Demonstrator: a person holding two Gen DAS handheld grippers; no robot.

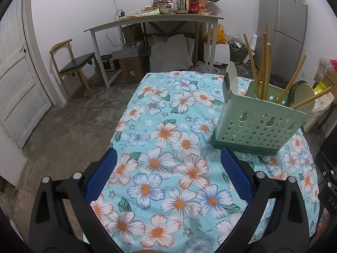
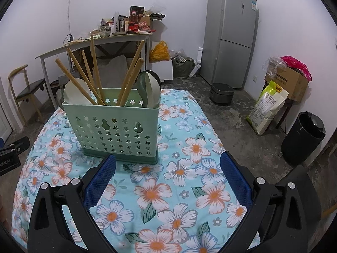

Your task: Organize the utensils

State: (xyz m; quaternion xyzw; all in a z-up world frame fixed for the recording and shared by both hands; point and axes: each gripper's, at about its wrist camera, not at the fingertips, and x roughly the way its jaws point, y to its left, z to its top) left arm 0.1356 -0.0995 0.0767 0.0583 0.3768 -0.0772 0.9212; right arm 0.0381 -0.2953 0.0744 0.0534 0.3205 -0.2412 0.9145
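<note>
A bare room with white walls and a rough grey floor holds a worktop [image 2: 185, 139] covered in a light blue cloth printed with white and orange flowers. Behind it stands a white desk [image 2: 94, 42] piled with bottles and boxes, a wooden chair [image 1: 71, 63] to its left, and a silver fridge [image 2: 229, 38] against the far wall. A black bin [image 2: 303, 139] sits on the floor at the right.

On the cloth stands a pale green caddy [image 2: 111, 124], upright, its front wall pierced with star and gourd cut-outs. Wooden chopsticks [image 2: 94, 71] lean out of its middle part in different directions. Pale spoons [image 2: 73, 92] stick up at its left end and more spoons [image 2: 149, 90] at its right end.

The right claw [image 2: 167, 181] is spread wide and holds nothing; it hangs over the cloth just in front of the caddy, with its left blue pad near the caddy's base. The left claw [image 1: 168, 179] is also spread wide and holds nothing, over bare cloth, with the caddy [image 1: 257, 124] ahead and to its right, near its right pad.
</note>
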